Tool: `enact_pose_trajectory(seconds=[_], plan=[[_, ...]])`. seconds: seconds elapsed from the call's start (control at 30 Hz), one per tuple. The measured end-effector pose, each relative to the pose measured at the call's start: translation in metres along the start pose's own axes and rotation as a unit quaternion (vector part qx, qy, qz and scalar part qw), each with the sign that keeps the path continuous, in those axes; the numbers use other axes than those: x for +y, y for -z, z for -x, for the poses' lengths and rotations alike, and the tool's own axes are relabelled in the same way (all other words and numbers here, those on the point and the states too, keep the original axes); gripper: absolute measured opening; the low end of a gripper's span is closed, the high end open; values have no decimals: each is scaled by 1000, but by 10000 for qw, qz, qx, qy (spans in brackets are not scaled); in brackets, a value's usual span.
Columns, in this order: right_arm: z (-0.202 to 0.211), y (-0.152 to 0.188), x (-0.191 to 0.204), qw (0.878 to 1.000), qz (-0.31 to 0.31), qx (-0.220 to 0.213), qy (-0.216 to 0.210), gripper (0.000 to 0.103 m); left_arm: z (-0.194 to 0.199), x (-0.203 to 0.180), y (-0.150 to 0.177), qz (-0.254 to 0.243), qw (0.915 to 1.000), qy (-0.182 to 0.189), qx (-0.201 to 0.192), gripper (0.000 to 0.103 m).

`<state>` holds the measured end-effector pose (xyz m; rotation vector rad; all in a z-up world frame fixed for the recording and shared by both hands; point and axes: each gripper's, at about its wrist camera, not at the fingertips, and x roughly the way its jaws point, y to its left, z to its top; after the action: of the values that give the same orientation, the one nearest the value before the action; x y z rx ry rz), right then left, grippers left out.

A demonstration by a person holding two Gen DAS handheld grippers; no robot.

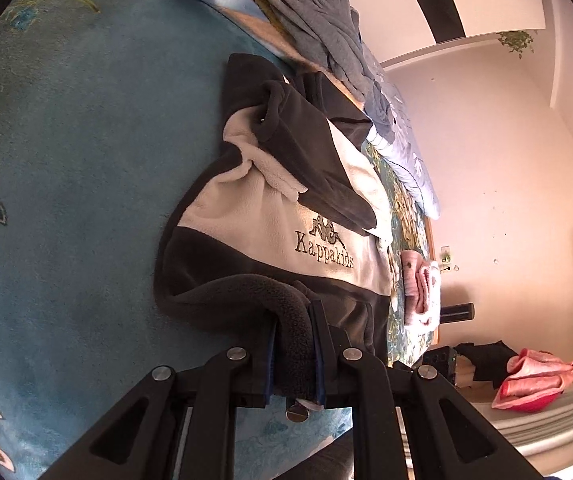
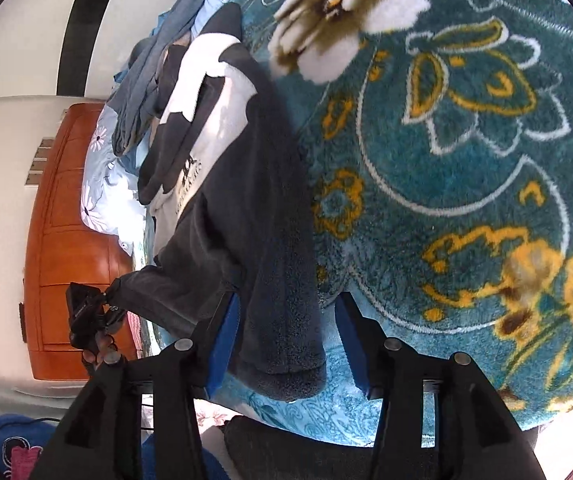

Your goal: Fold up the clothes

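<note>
The left tool gripped the dark-grey-and-cream fleece hoodie by its hem edge, the right tool stood wide around a loose sleeve edge, with bare teal floral blanket alongside.

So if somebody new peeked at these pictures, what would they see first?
Probably the dark grey and cream fleece top with "Kappakids" stitched on it, lying on the teal flowery blanket. The left gripper is pinching its dark hem, and the right gripper is open with another dark edge between its blue pads. A pink folded cloth sits beyond the top.
</note>
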<state>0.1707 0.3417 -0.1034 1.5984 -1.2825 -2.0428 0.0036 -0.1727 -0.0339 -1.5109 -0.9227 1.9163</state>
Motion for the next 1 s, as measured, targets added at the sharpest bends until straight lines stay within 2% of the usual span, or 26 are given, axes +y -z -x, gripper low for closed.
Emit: enact_pose_trajectory(seconds=[0.23,0.27,0.3,0.37,0.4,0.53,0.63,0.8,1.0], plan=[[-13,16,3,9994,-42,224,-243,50,3,4,5,2,10000,24,16,16],[-15,18,2,9993,-32,289,-238,47,3,6,6,33,10000,31,19,16],[-15,19,1,9993,-75,290,-223,36,3,8,7,75,10000,31,23,16],[-15,19,-2,9990,-205,269,-278,22,3,11,9,127,9999,11,24,16],[-13,19,-3,9987,-259,225,-366,20,4,12,11,141,9999,-8,20,16],[11,14,0,9959,-444,-224,-761,18,12,14,21,157,9998,-90,-43,16],[34,10,-1,9918,-552,-598,-987,18,14,16,34,247,9996,-44,84,16],[42,-5,10,9929,-402,-590,-952,18,13,26,49,599,9977,-214,241,12],[40,-14,18,9931,-378,-570,-957,18,14,21,47,552,9976,-345,214,12]])
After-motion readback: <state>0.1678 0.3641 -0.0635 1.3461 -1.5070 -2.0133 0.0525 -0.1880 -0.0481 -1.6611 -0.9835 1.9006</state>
